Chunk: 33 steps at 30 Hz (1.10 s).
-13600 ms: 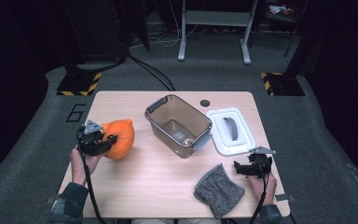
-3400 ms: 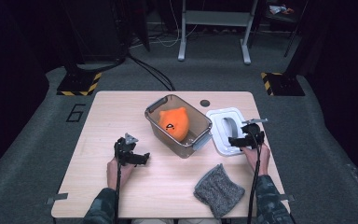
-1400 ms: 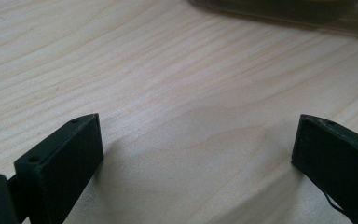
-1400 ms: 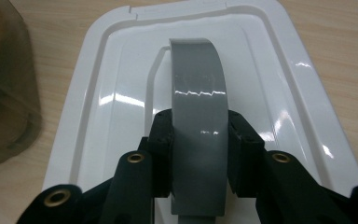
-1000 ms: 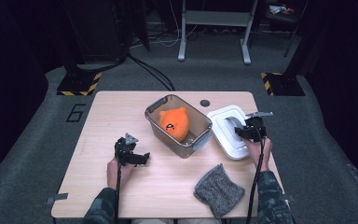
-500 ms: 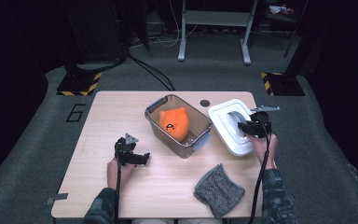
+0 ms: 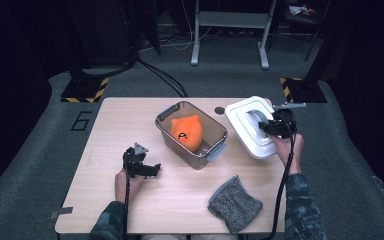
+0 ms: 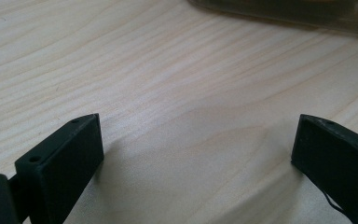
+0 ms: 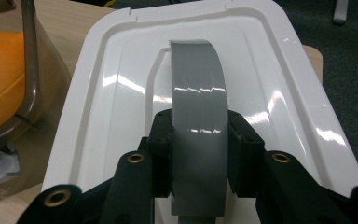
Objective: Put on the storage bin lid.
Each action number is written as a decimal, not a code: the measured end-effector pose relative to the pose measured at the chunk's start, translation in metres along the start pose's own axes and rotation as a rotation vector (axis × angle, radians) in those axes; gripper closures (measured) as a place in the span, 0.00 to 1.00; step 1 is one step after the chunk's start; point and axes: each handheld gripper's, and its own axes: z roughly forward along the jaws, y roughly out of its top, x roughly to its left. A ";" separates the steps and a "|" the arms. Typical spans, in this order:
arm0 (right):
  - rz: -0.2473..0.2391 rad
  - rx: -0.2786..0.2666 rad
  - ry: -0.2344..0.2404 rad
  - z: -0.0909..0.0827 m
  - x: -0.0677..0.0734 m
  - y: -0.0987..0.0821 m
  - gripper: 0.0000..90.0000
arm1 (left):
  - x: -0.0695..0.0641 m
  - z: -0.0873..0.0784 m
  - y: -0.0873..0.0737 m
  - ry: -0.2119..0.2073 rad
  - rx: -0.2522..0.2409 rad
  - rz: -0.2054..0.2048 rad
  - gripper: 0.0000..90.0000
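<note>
A clear plastic bin [image 7: 192,135] stands mid-table with an orange plush toy [image 7: 187,132] inside it. To its right, my right gripper [image 7: 267,126] is shut on the grey handle [image 9: 198,126] of the white lid [image 7: 250,125], which hangs tilted above the table's right side. In the right gripper view the two black pads [image 9: 162,154] press on both sides of the handle, with the bin [image 9: 23,65] and toy [image 9: 0,79] at the left. My left gripper [image 7: 147,169] rests low over the wood at front left, jaws wide open with nothing between its fingers [image 8: 60,163].
A grey knitted cloth [image 7: 235,204] lies near the table's front edge on the right. A small dark disc [image 7: 220,110] sits at the back of the table [image 7: 105,130]. Stands and cables are on the floor beyond.
My right gripper has lifted the white lid off the table, and the lid now tilts toward the bin. The left gripper has stayed where it was.
</note>
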 end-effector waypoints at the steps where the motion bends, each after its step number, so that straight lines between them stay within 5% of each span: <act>1: -0.001 -0.003 0.000 -0.001 0.000 0.002 0.74 | 0.000 0.000 0.000 0.000 0.000 0.000 0.02; 16: -0.030 -0.042 0.028 -0.018 0.017 0.035 0.74 | 0.000 0.000 0.000 0.000 -0.001 -0.001 0.02; 33: -0.110 -0.045 0.110 -0.012 0.065 0.060 0.74 | 0.000 0.000 0.000 0.000 0.002 0.004 0.02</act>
